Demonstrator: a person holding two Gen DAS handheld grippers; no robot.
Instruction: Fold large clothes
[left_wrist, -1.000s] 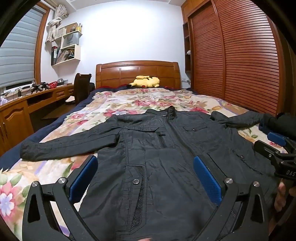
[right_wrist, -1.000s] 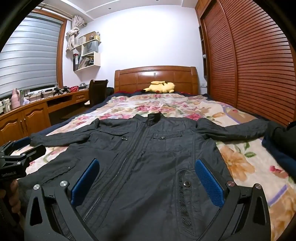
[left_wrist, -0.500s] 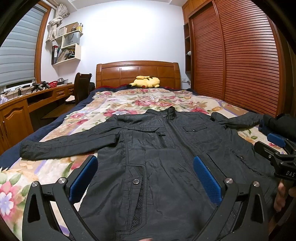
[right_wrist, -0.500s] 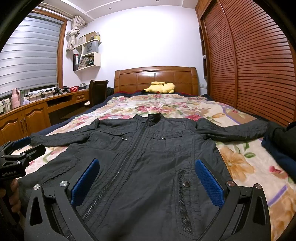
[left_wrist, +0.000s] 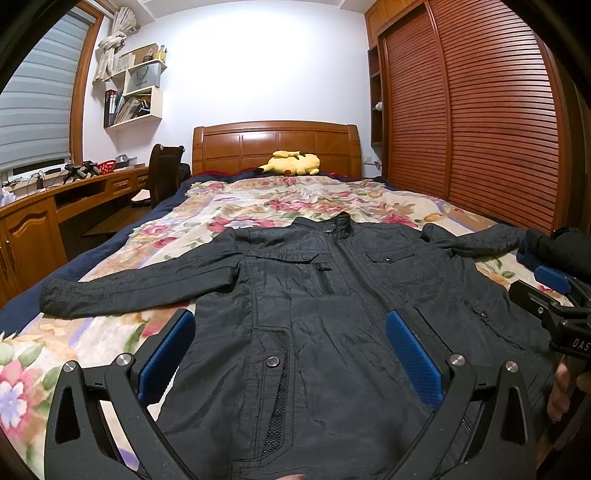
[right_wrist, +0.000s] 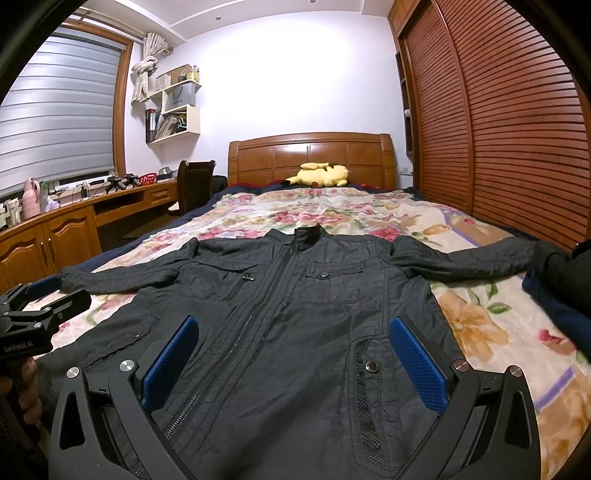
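Observation:
A black zip-up jacket (left_wrist: 317, 314) lies flat, front up, on a bed with a floral cover (left_wrist: 258, 206), both sleeves spread out sideways. It also shows in the right wrist view (right_wrist: 295, 325). My left gripper (left_wrist: 290, 354) is open and empty, hovering over the jacket's lower left front near the hem. My right gripper (right_wrist: 291, 358) is open and empty over the lower right front. Each gripper shows at the edge of the other's view: the right one (left_wrist: 554, 295) and the left one (right_wrist: 33, 306).
A yellow plush toy (left_wrist: 291, 167) lies by the wooden headboard (left_wrist: 277, 146). Dark folded clothes (right_wrist: 561, 280) sit at the bed's right edge. A wooden desk (right_wrist: 74, 225) with a chair (right_wrist: 194, 184) runs along the left. Slatted wardrobe doors (right_wrist: 498, 129) stand on the right.

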